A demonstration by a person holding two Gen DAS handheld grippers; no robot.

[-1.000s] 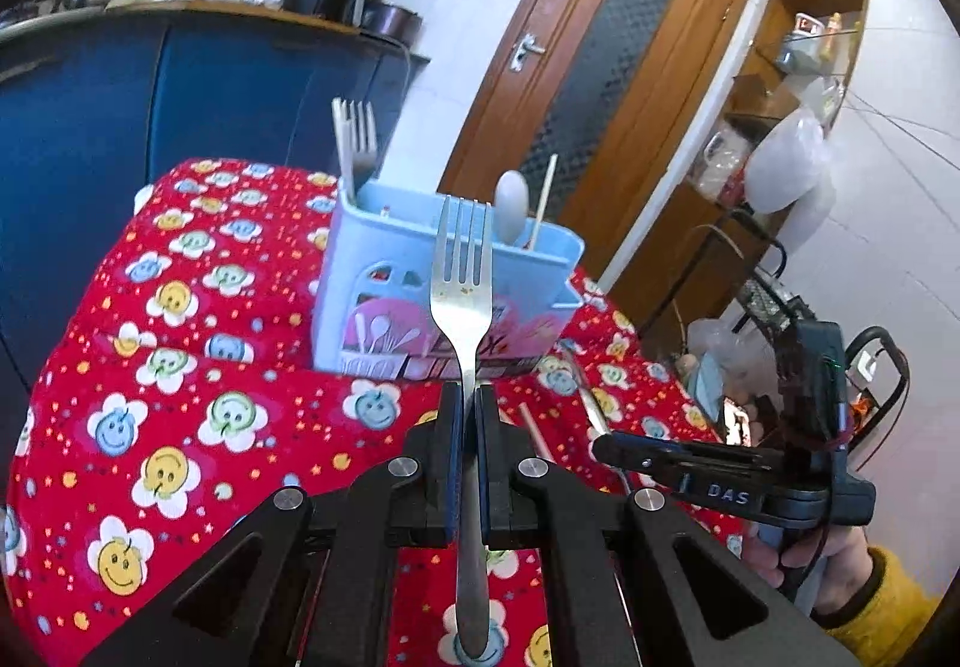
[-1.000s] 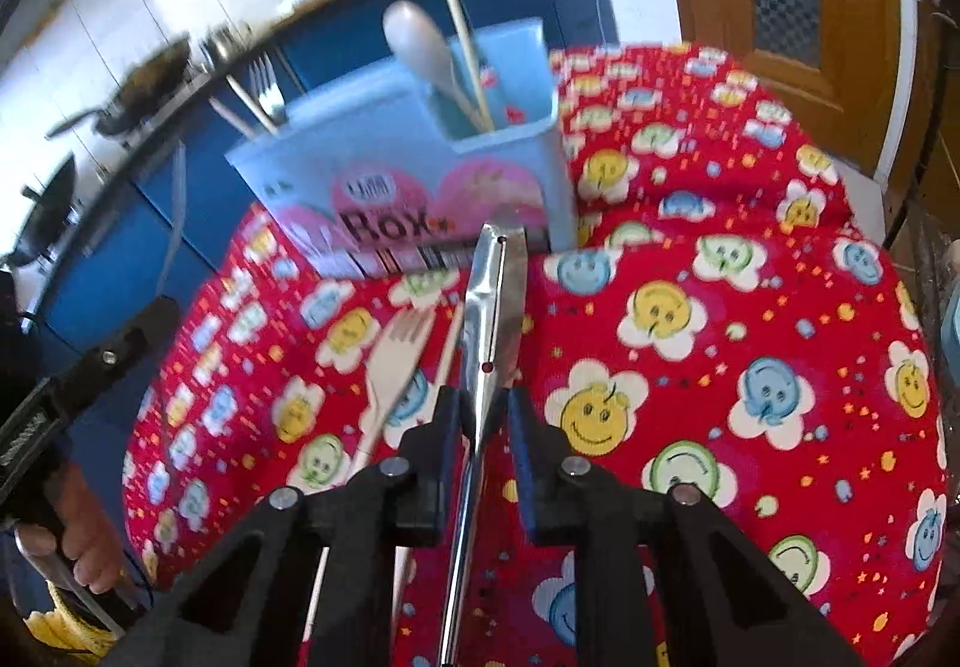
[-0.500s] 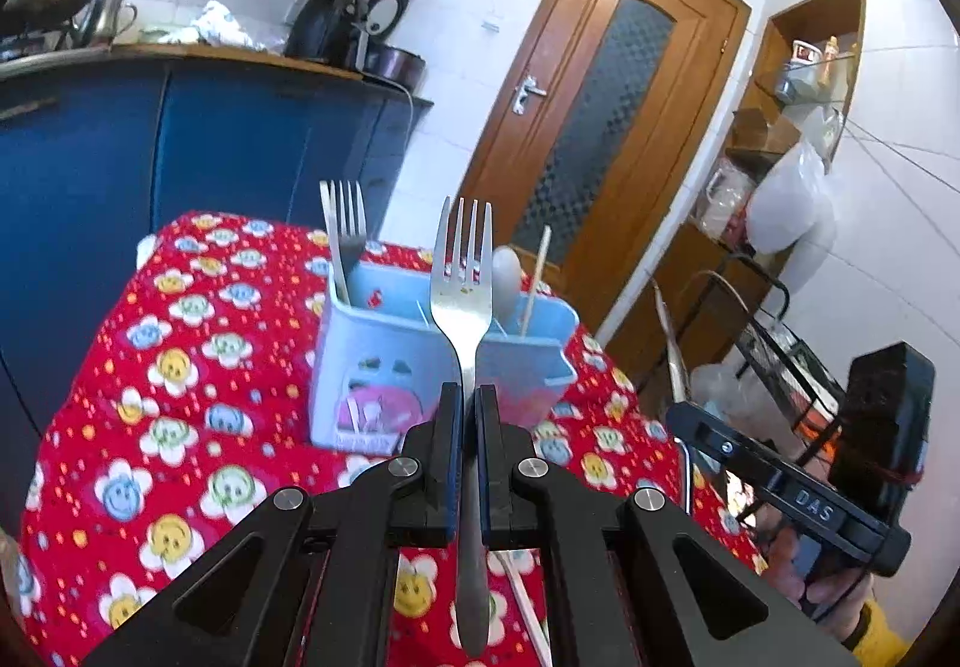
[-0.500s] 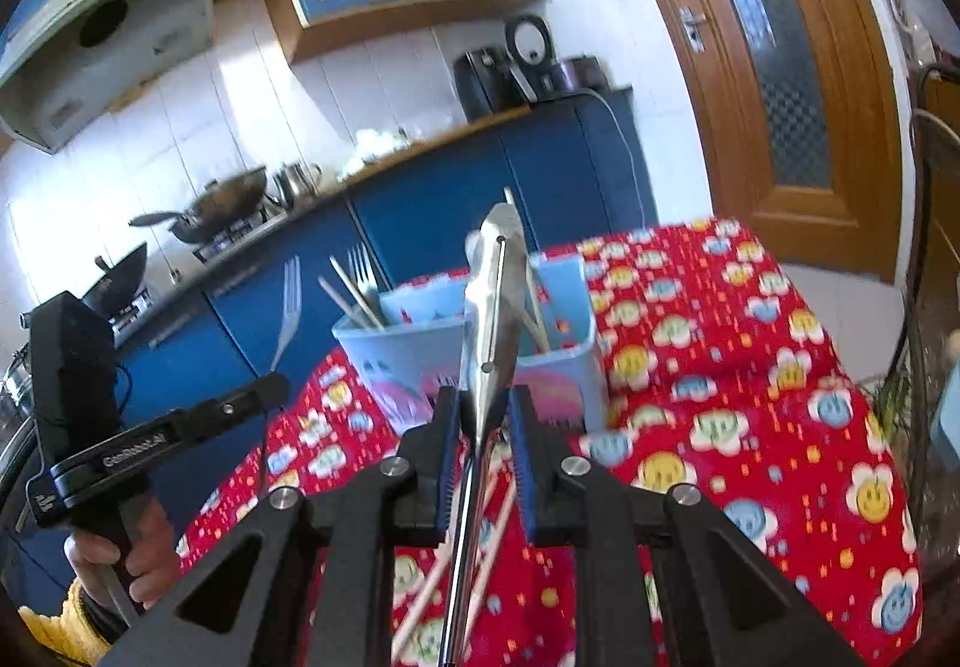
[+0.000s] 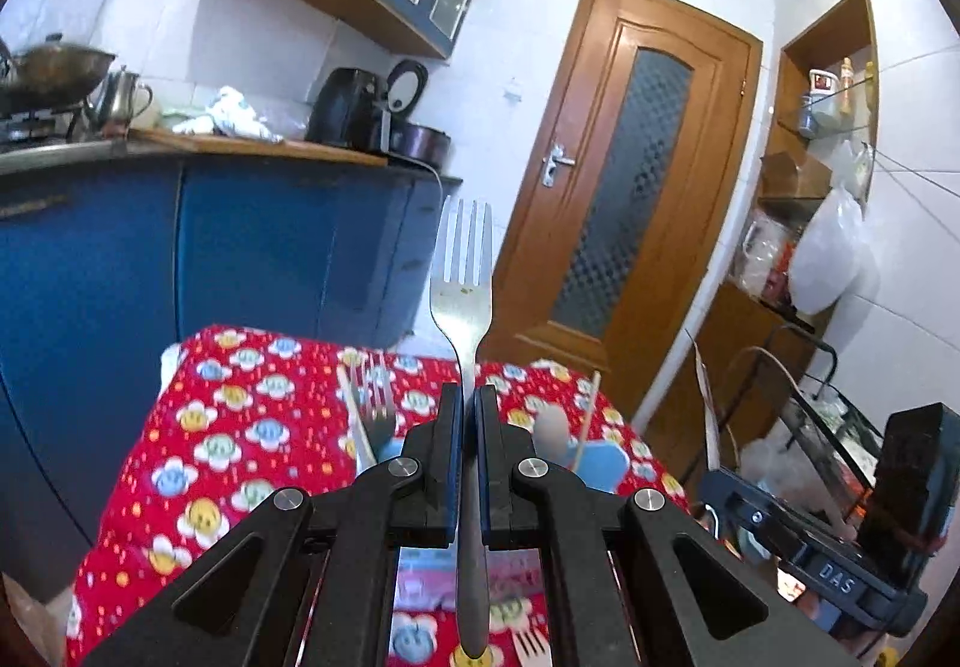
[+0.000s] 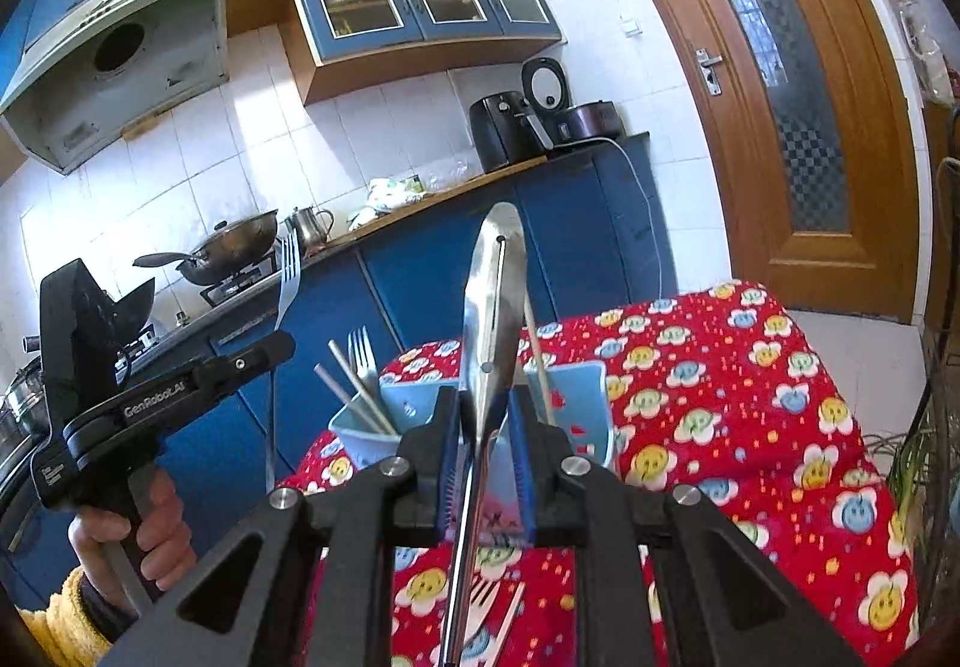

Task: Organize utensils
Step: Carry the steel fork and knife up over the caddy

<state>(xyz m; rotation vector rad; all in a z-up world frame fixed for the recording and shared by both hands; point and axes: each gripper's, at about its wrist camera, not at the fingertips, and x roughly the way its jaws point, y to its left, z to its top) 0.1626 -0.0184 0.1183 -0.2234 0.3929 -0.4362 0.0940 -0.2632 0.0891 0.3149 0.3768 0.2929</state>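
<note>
The left gripper (image 5: 469, 415) is clamped on the neck of a steel fork (image 5: 461, 271), its 2 pads pressed flat against the shaft. The handle runs back toward the camera at 6 o'clock and the 4 tines stand up at 12, above the table. From the right wrist view the same gripper (image 6: 282, 349) shows at 9 o'clock, held by a hand (image 6: 141, 529) in a yellow sleeve (image 6: 60, 625).

The right gripper (image 6: 485, 415) is closed on a steel slotted turner (image 6: 489, 307). The blade is edge-on between the pads and rises toward 12 o'clock, while its thin handle slants down to 6.

Just beyond both grippers stands the blue caddy (image 6: 576, 397) on a red tablecloth (image 6: 750, 397) with smiley flowers. In the caddy's left compartment, at 10 o'clock from the right gripper, stand a fork (image 6: 363, 361) and 2 chopsticks (image 6: 354, 397). In the right compartment 1 chopstick (image 6: 537, 361) leans just beside the turner. A wooden fork (image 6: 480, 607) lies on the cloth below the right gripper at 6 o'clock.

Farther back runs a blue counter (image 6: 420, 277) with a wok (image 6: 234, 244) at 10 o'clock and a black air fryer (image 6: 501, 127) at 12. A wooden door (image 6: 798, 127) stands at 2 o'clock.
</note>
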